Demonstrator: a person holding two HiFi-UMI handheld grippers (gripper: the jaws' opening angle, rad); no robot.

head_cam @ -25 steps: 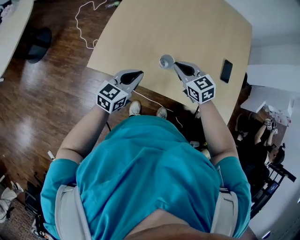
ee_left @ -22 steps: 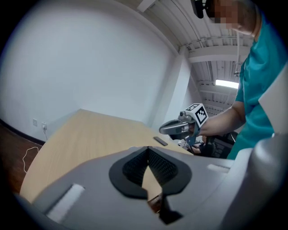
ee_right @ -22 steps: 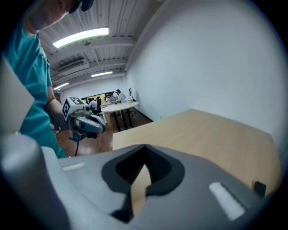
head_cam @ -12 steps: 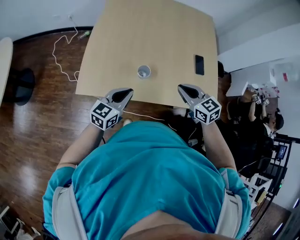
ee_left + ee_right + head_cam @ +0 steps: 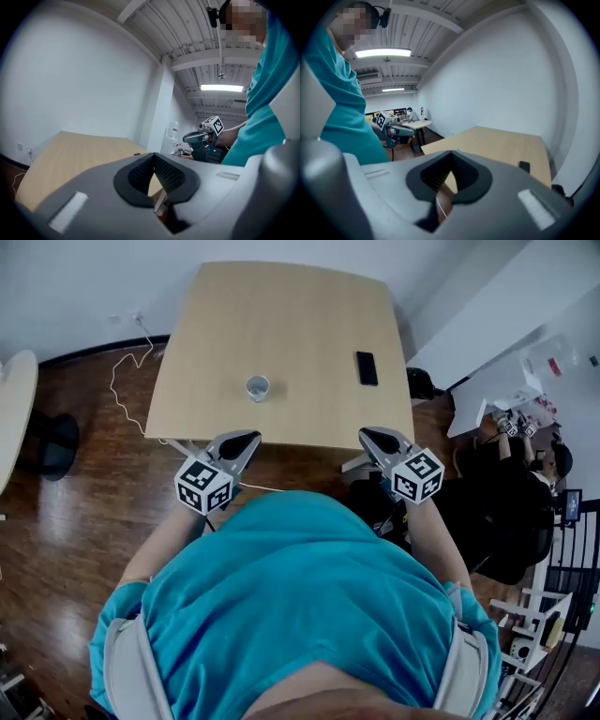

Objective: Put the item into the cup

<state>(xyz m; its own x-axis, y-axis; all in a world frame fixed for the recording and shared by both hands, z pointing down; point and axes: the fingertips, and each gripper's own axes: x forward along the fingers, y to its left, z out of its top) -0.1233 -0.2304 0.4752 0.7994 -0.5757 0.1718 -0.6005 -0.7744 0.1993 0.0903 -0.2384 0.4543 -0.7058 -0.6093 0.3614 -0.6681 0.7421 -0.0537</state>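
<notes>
Head view shows the cup (image 5: 258, 388) upright on the table (image 5: 281, 315), ahead of your left gripper (image 5: 247, 438) and well apart from it. It looks small and light, so it will probably tip or skid; steady it low on the wall. Whether anything lies inside is too small to tell. A phone (image 5: 367, 367) lies ahead of your right gripper (image 5: 369, 434). Both grippers are at the table's near edge, jaws pressed together on nothing.

An office: wooden table (image 5: 281, 334), desk (image 5: 416, 123), ceiling strip lights (image 5: 383, 53).
</notes>
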